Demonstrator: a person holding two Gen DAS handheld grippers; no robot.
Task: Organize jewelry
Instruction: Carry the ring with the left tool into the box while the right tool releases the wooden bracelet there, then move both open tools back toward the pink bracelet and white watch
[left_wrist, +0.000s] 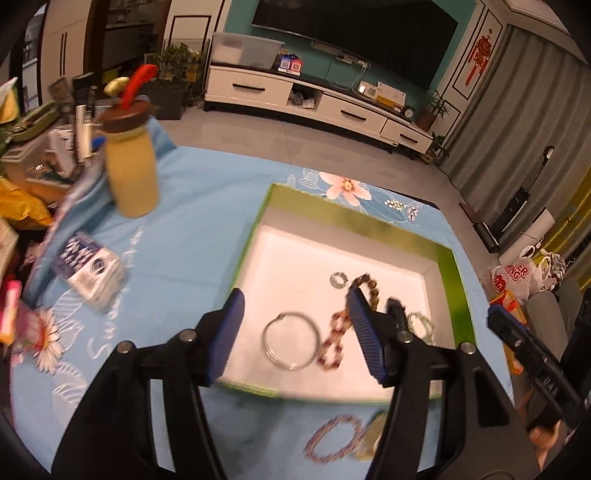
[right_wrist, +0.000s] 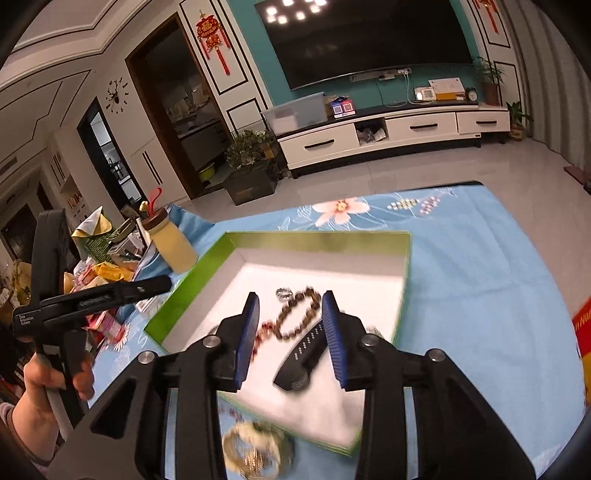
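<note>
A green box (left_wrist: 456, 295) with a white floor lies on the blue cloth; it also shows in the right wrist view (right_wrist: 404, 280). Inside lie a silver bangle (left_wrist: 291, 339), a red bead bracelet (left_wrist: 334, 343), a brown bead bracelet (left_wrist: 371, 290), a small silver ring (left_wrist: 339, 278) and a black strap (right_wrist: 304, 354). My left gripper (left_wrist: 295, 317) is open and empty above the box. My right gripper (right_wrist: 290, 325) is open and empty over the brown bracelet (right_wrist: 299, 314). A purple bead bracelet (left_wrist: 334, 437) and gold jewelry (right_wrist: 255, 452) lie on the cloth in front of the box.
A yellow bottle (left_wrist: 131, 170) with a brown lid stands at the table's left. A white-blue packet (left_wrist: 92, 273) lies near it. Clutter fills the far left edge (left_wrist: 22, 206). An orange bag (right_wrist: 583, 332) lies at the right.
</note>
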